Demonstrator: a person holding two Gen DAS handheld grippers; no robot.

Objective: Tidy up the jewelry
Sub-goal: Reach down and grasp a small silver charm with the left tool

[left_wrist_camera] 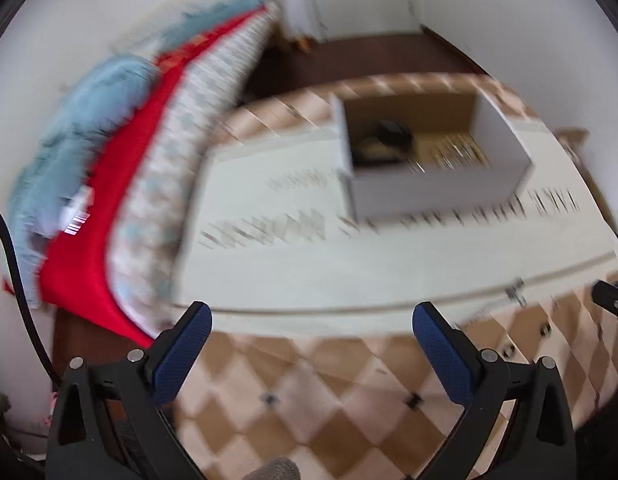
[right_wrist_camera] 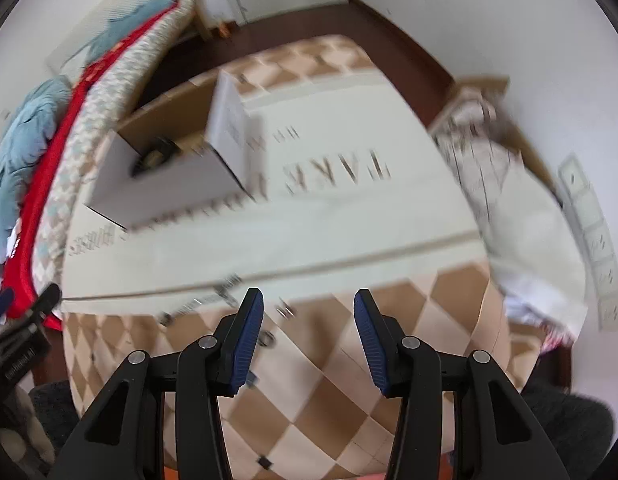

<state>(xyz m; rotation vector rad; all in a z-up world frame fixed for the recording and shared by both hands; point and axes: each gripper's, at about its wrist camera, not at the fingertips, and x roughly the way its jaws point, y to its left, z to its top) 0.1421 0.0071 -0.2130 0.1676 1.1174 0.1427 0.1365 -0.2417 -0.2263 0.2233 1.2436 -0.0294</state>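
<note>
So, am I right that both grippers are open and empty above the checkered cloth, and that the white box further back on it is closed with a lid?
Not quite: the white box has no lid on; it is open at the top, and the left wrist view shows dark items inside. The rest holds: the left gripper and right gripper are both open and empty above the checkered cloth.

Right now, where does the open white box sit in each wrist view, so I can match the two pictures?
Left wrist: white box upper centre-right, opening toward the camera.
Right wrist: white box upper left, beside the folded bedding.
Shared landmark: the dark printed lettering on the cream cloth, just in front of the box.
</note>
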